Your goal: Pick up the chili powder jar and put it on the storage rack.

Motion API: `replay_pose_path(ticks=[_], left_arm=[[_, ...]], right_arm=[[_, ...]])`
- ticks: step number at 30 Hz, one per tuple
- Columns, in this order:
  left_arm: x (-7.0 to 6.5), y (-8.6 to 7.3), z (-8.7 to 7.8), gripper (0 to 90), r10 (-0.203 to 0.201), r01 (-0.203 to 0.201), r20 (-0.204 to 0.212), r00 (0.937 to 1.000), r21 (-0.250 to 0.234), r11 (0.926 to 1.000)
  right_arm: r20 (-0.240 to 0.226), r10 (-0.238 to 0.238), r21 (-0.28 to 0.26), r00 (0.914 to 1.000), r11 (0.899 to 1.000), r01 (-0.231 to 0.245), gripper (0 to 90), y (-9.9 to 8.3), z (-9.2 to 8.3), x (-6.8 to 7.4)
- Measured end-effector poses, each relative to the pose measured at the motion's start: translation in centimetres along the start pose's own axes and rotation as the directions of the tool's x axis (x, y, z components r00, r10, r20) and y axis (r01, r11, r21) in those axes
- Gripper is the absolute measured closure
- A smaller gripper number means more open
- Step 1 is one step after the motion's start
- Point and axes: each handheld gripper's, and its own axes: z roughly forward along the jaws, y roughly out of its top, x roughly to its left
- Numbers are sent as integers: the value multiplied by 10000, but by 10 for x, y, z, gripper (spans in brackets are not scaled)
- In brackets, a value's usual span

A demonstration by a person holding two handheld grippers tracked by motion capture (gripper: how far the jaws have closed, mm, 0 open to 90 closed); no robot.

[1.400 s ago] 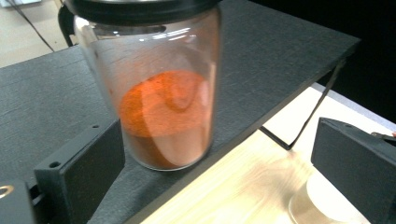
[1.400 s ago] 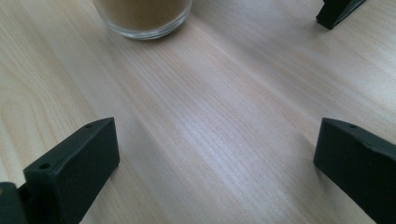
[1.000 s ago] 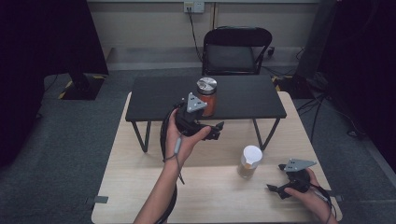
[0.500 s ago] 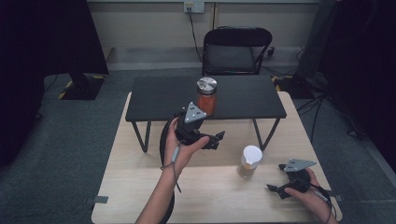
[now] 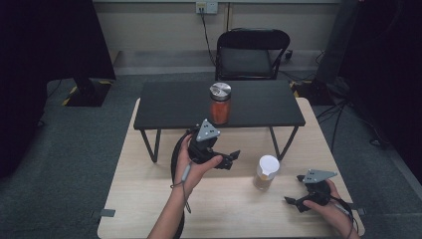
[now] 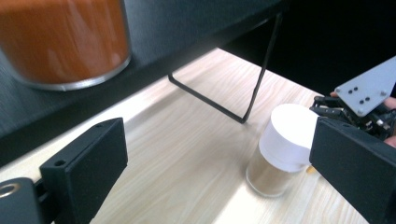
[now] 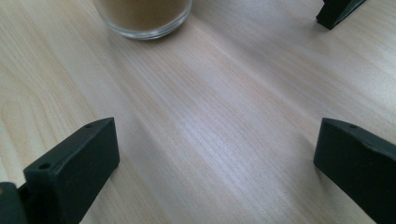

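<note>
left tool [image 5: 233, 158] is held above the wooden counter [image 5: 149, 199], just in front of the low black shelf-table [image 5: 169, 107], pointing toward the white-lidded jar [image 5: 265, 172]. its jaws stand wide apart with nothing between them; in the left gripper view the jar [image 6: 280, 149] of tan powder shows ahead, between the jaws but well clear of both pads. orange jar [image 5: 220, 103] with a metal lid stands upright on the black table, behind and above the left tool. white-lidded jar stands upright on the wooden counter, between the two tools, nearer the right one. right tool [image 5: 293, 203] rests low at the counter's near right corner, in the person's hand, aimed toward the jar. its jaws are also wide apart, bare wood between them; the jar's glass base [image 7: 142, 18] lies ahead, untouched.
</note>
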Motion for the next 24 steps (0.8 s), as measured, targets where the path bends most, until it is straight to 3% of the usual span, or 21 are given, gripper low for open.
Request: replay_pose_path(ticks=[24], left_arm=[[9,-42,20,37,-600,595,66,9982,596,9964]], right_arm=[[0,0,-1,10000,10000,0,0,0,0,0]])
